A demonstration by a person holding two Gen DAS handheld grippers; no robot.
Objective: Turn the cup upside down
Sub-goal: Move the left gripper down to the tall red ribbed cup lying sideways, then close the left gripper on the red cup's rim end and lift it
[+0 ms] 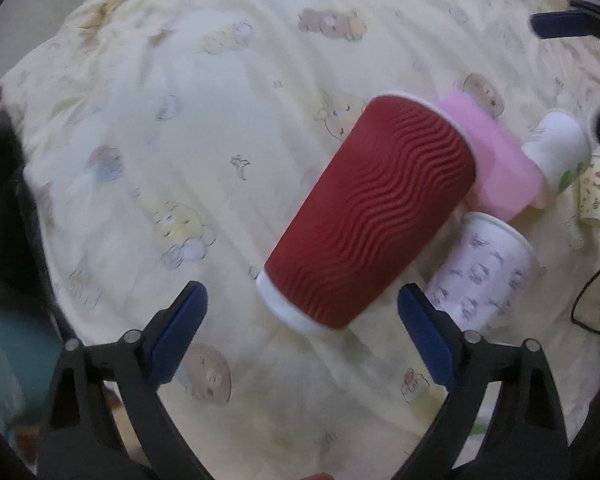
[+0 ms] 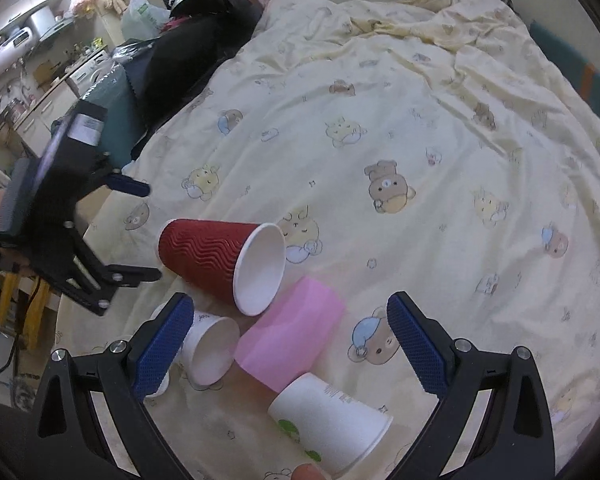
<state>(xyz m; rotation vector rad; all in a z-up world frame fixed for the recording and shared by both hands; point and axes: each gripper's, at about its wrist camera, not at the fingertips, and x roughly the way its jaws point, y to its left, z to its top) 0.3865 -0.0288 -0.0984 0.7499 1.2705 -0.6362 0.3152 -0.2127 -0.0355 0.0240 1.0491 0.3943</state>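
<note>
While both hand-held grippers gape, red cup [image 1: 374, 212] lies sideways on bedsheet [image 1: 220, 120].

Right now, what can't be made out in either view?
- Small patterned cup: at the left wrist view's right edge, small and blurred; print unreadable.
- Red cup: its mouth faces away in the left wrist view.
- White cup: base hidden behind the right gripper finger in the right wrist view.
- Left gripper: open, cup not yet between the fingers.
</note>
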